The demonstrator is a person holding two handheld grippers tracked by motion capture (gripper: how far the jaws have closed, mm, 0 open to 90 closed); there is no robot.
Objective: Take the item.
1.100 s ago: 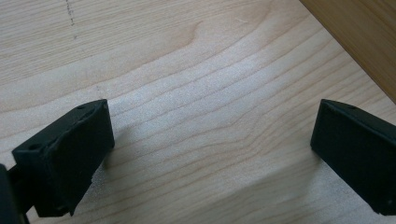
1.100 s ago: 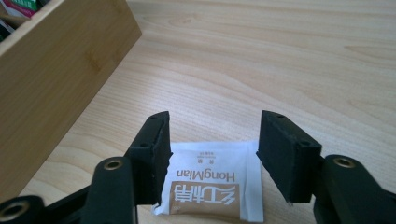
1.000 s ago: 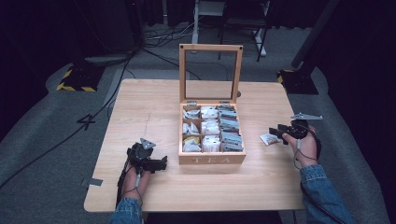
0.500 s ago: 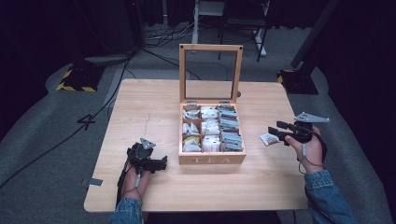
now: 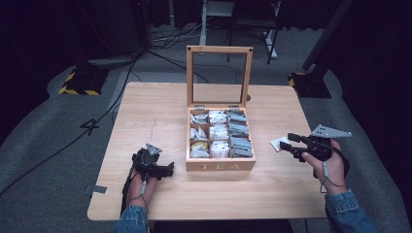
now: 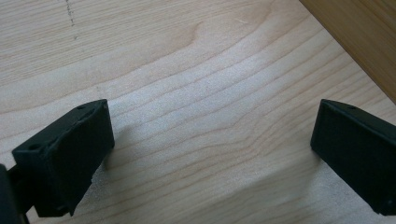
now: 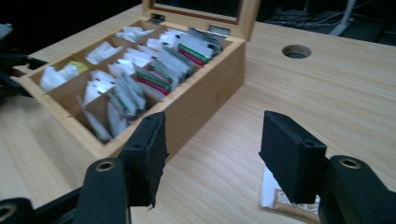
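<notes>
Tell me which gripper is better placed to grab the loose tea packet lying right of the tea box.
Right. The right gripper hovers open beside the tea packet, which lies under one of its jaws in the right gripper view. The left gripper rests across the tea box.

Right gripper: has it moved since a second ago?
Yes. In the high view the open black right gripper has drifted right, away from the wooden tea box, off the white tea packet lying on the table.
</notes>
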